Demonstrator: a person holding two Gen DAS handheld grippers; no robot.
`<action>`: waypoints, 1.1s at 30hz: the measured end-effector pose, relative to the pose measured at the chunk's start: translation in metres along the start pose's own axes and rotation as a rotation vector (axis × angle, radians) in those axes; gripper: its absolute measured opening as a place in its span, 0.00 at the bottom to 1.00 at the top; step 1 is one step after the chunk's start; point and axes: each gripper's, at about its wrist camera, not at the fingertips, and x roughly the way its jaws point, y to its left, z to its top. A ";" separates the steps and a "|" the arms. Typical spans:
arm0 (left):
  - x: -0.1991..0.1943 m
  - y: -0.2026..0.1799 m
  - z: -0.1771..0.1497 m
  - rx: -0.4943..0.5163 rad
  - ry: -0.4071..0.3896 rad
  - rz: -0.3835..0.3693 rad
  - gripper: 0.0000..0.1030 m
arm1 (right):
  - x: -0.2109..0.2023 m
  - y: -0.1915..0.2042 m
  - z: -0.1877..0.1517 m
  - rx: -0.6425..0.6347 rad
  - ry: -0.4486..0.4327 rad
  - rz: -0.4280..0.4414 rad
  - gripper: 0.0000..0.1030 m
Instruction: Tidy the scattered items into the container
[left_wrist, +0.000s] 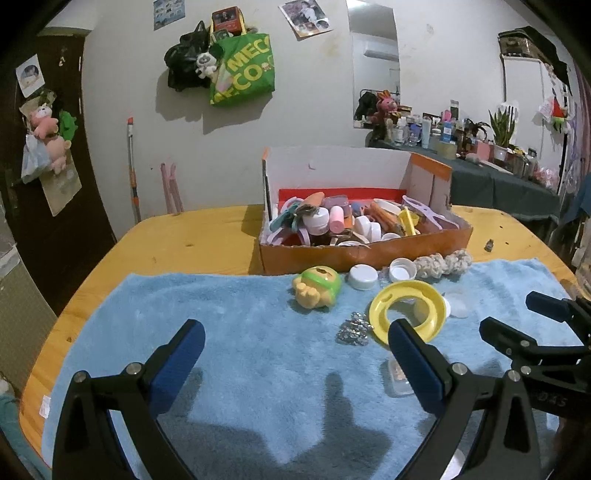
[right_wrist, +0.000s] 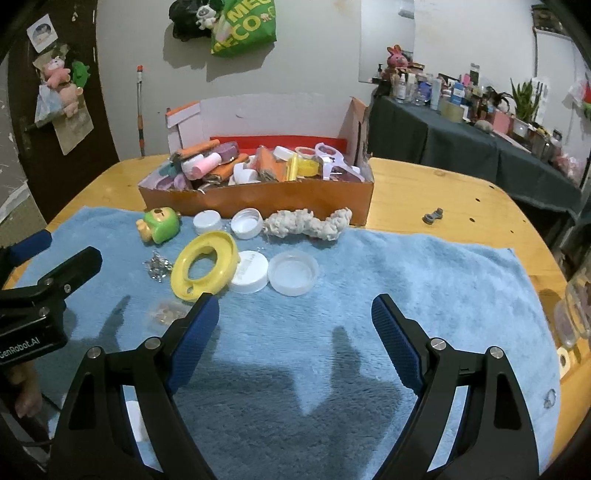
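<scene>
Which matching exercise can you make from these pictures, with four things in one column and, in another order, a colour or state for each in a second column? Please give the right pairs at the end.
Things:
1. ring
2. frog toy
3. box
4. left gripper

Colour or state:
A. orange, already full of small items
B. open, holding nothing
C. yellow, lying on the blue towel
D. green and yellow, lying near the box's front wall

Pairs: 1-C, 2-D, 3-A, 4-B
</scene>
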 end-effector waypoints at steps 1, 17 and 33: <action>0.001 0.000 -0.001 -0.003 0.004 -0.008 0.99 | 0.001 0.000 -0.001 0.000 0.002 -0.002 0.82; 0.015 0.001 -0.006 -0.012 0.033 -0.011 0.99 | 0.011 -0.003 -0.006 0.016 0.030 -0.009 0.82; 0.015 0.003 -0.007 -0.016 0.031 -0.014 0.99 | 0.014 -0.001 -0.009 0.008 0.050 -0.012 0.82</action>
